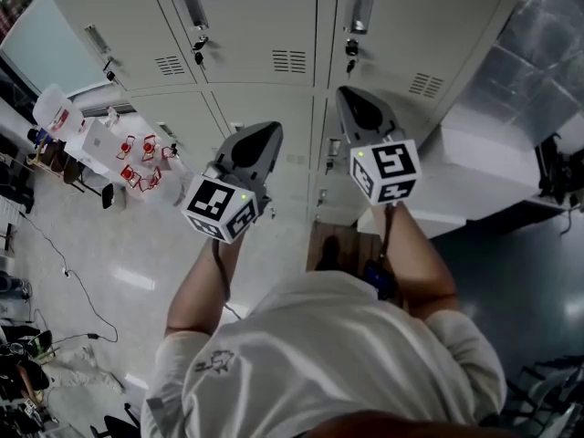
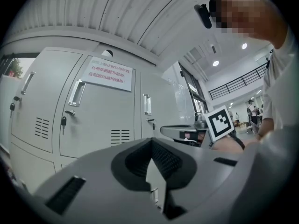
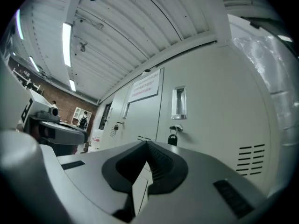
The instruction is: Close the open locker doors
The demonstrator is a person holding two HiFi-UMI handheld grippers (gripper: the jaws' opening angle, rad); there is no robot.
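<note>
Nearest the camera, the person's white shirt (image 1: pixel 319 354) filled the bottom of the head view, and both arms reached towards the grey lockers (image 1: pixel 265 26). The left claw (image 2: pixel 152 164) had its jaws pressed together with nothing between them. The right claw (image 3: pixel 142 174) was likewise closed and empty, and both pointed roughly level at the locker fronts, apparently short of them. Pushing with such narrow closed tips looked risky: they could skid off the smooth painted metal, or snag one of the keys (image 1: pixel 198 57) hanging from the locks, and a door shoved too briskly might bounce back off its latch. Every door in the two gripper views sat flush, including the one bearing a printed notice (image 2: pixel 106 73), so nothing inside those lockers showed. In the head view, a brownish opening (image 1: pixel 351 245) just below the right claw, in a lower tier, was probably the compartment left to close, though its door could not be made out and the dark shape in it was too small to name. Well beyond, a white table (image 1: pixel 91 140) stood on the pale floor
</note>
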